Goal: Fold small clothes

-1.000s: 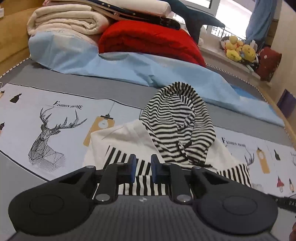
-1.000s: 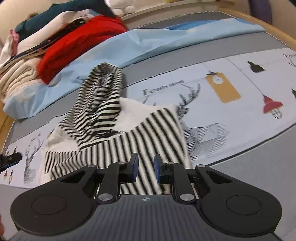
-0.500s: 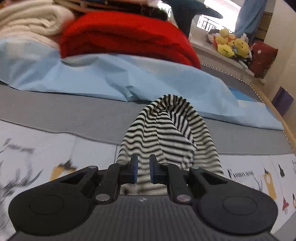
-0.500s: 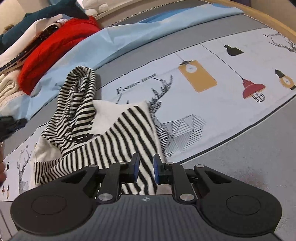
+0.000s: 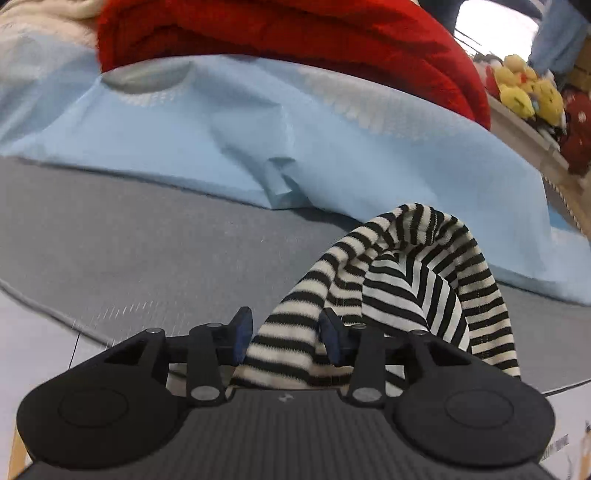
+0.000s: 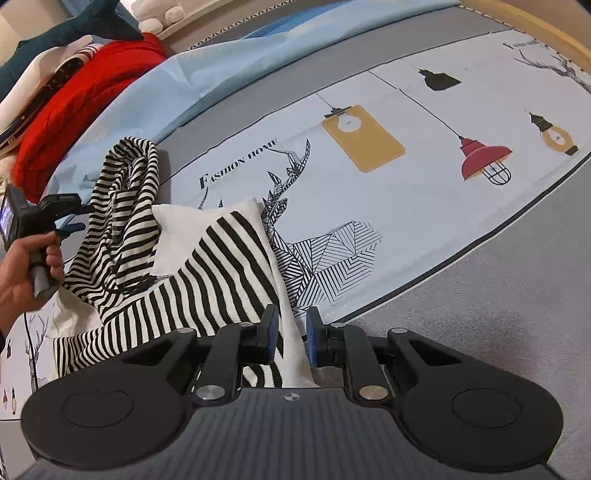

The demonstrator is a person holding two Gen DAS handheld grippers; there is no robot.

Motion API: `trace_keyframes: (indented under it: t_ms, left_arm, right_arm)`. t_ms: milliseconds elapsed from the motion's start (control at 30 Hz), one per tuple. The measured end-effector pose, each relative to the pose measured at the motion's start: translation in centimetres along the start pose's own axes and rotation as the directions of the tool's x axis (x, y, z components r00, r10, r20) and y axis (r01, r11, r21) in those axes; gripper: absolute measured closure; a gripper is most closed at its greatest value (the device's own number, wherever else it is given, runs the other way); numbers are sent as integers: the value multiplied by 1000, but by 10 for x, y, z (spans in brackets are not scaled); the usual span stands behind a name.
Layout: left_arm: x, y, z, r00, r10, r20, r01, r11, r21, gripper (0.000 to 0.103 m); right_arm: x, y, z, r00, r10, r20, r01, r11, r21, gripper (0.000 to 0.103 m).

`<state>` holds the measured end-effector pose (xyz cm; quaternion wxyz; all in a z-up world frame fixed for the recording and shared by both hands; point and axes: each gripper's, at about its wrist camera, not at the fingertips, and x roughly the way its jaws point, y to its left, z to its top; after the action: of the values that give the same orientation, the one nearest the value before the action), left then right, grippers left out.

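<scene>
Here the striped hooded top (image 6: 192, 266) lies on the printed bed sheet (image 6: 424, 192), spread across the lower left of the right wrist view, its hood (image 5: 402, 273) rising toward the pale blue blanket (image 5: 221, 147) and the red blanket (image 5: 295, 33) at the top of the left wrist view. The left gripper (image 5: 285, 334) has just been opening its jaws; they stand moderately apart with the hood's striped edge between them, and whether the pads press it cannot be told. The right gripper (image 6: 289, 334) has narrow jaws with the top's white hem between the pads; whether they pinch it is unclear. At the left edge a hand (image 6: 26, 273) holds the left gripper's handle.
</scene>
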<state>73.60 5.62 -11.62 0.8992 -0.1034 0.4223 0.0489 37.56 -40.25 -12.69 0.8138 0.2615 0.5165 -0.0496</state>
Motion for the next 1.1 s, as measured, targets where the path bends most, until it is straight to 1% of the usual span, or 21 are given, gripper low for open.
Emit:
trace_keyframes:
  t_ms: [33,100,200,267,333,433,467,533,567,633,700,733,767,800,833,867,900,967,1000,1033,1100]
  left_arm:
    - [-1,-1,2,1000,-7,2,7,1000,26,77]
    - [-6,-8,3,999,-41,-16,43,995,87,102]
    - [-32,-16,-6,999,-41,15,38,981,190,103]
    - [-65,-17,-18,996,-80,41,69,975,213,103]
    - [-110,-17,-39,988,-134,75,113,965,239,103]
    - [-200,-18,-91,961,-237,141,179,924,338,103]
    - [-235,-13,-116,949,-278,149,208,907,366,103]
    - [-285,-1,-161,938,-325,123,262,892,368,103]
    - [-306,6,-185,938,-335,90,282,888,364,102]
    - [-336,22,-229,950,-310,25,281,891,357,101]
    - [-349,34,-251,977,-210,-44,213,914,345,100]
    - [-355,40,-251,984,-171,-42,176,928,329,100]
    - [-360,46,-246,987,-157,-29,158,944,289,100]
    - [-365,53,-236,986,-165,-11,163,963,216,96]
    - [-368,60,-228,983,-183,6,180,975,128,87]
    - [-366,68,-218,978,-210,17,209,977,29,82]
    - [-359,74,-211,971,-238,16,239,969,-64,75]
    - [-335,78,-207,961,-277,-19,268,945,-186,75]
    - [-321,76,-210,956,-291,-44,275,936,-219,75]
    - [-307,72,-216,951,-297,-80,272,934,-232,73]
    - [-284,64,-223,953,-236,-191,183,947,-263,68]
  right_arm:
    - [1,0,0,1000,-1,-2,1,1000,-1,86]
    - [1,0,0,1000,-5,-3,5,1000,-3,86]
    - [0,0,1,1000,-5,-6,6,1000,10,86]
    - [-1,3,2,1000,2,-2,-2,1000,8,86]
    - [-4,6,2,1000,11,7,-11,1000,8,86]
    - [-9,10,3,999,26,18,-27,1000,16,86]
    - [-10,11,2,999,31,21,-32,999,17,86]
    - [-13,14,1,999,42,27,-43,999,19,86]
    - [-14,16,1,999,45,30,-46,999,21,86]
    - [-16,19,0,998,54,34,-55,998,24,86]
    - [-17,24,-1,997,62,35,-63,998,21,86]
    - [-17,27,-2,997,66,34,-67,998,17,86]
    - [-17,30,-3,997,72,32,-72,997,14,86]
    - [-16,33,-4,996,80,29,-81,997,10,86]
    - [-16,36,-5,996,90,25,-90,996,5,86]
    - [-16,40,-7,995,100,22,-100,995,-1,86]
    - [-16,43,-8,994,111,18,-111,994,-7,86]
    - [-15,50,-12,991,130,15,-130,991,-15,86]
    - [-14,53,-13,990,137,11,-137,990,-17,86]
    - [-12,56,-14,990,143,6,-142,990,-19,86]
    - [-8,60,-17,988,152,-6,-152,988,-16,86]
